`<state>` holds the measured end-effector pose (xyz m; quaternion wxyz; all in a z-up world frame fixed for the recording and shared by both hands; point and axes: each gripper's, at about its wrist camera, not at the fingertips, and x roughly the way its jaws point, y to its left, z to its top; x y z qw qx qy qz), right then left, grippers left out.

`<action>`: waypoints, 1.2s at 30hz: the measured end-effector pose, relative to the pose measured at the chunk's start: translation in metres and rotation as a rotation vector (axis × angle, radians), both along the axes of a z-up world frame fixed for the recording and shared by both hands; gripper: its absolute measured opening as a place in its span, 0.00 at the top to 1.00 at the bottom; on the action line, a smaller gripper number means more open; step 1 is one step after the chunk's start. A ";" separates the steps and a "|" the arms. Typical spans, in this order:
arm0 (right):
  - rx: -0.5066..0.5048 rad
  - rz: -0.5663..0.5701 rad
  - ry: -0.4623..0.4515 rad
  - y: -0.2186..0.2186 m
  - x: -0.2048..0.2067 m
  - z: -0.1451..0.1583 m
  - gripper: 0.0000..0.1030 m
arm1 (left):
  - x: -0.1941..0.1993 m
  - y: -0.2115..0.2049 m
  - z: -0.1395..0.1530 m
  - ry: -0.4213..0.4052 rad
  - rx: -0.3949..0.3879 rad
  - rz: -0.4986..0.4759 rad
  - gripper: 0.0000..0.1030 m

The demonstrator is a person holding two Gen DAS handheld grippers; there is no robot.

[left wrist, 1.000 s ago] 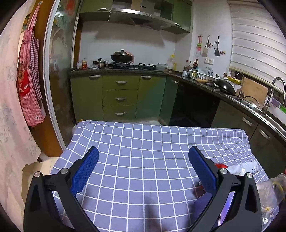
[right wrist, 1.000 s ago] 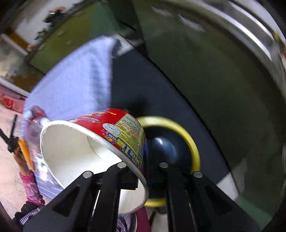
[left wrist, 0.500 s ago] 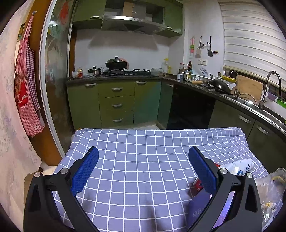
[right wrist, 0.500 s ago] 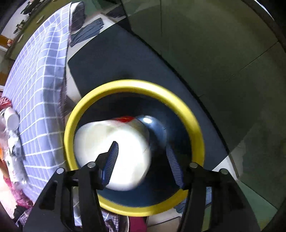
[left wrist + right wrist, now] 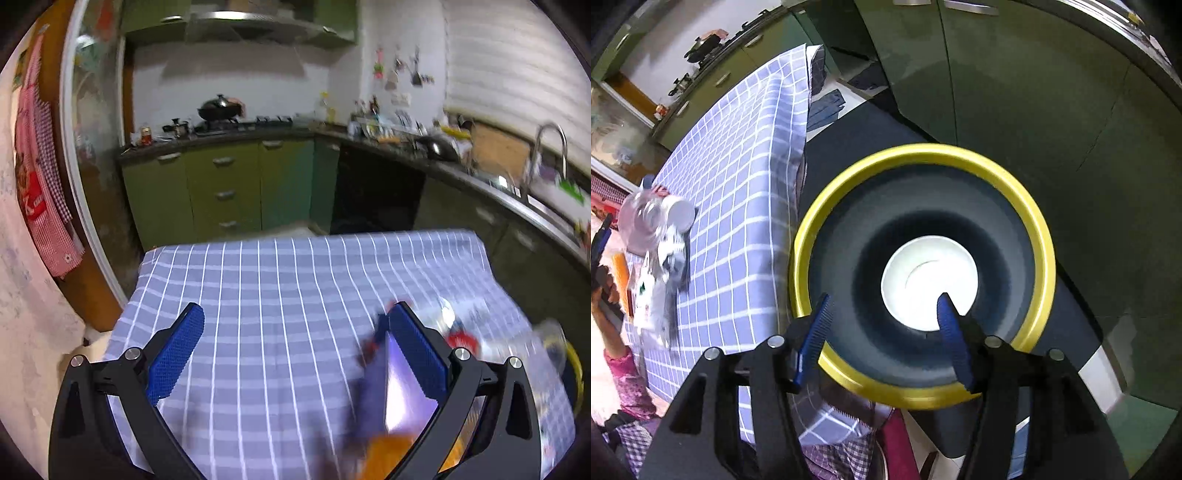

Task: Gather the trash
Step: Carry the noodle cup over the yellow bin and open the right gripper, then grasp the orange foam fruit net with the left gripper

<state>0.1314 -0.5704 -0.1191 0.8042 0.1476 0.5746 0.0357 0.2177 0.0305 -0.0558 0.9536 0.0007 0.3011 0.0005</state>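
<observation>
Steeply tilted downward, the right gripper [image 5: 882, 314] hangs over the mouth of a dark bin with a yellow rim [image 5: 1039, 236] at the centre of the right wrist view; its jaws have just been opening, stand about halfway apart and hold nothing. The white paper cup [image 5: 929, 282] lies at the bottom of the bin, mouth up, seen between and beyond the blue fingertips [image 5: 947, 314] and clear of them. At the left of that view, more trash [image 5: 661, 236] lies in a heap on the checked tablecloth [image 5: 738, 166], near the table edge closest to the bin. In the left wrist view, the left gripper [image 5: 295, 343] points gently down across the tablecloth [image 5: 277, 288], jaws wide apart and empty. Blurred trash [image 5: 461, 336] lies beyond its right finger at lower right.
</observation>
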 end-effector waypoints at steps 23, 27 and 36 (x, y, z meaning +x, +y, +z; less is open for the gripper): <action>0.013 0.113 -0.072 0.028 0.002 -0.001 0.40 | -0.078 -0.039 -0.051 0.292 -0.121 -0.326 0.04; 0.016 0.119 -0.065 0.030 0.003 -0.005 0.39 | -0.073 -0.045 -0.057 0.310 -0.116 -0.317 0.16; 0.026 0.120 -0.062 0.031 0.006 -0.008 0.38 | -0.079 -0.031 -0.058 0.324 -0.135 -0.306 0.47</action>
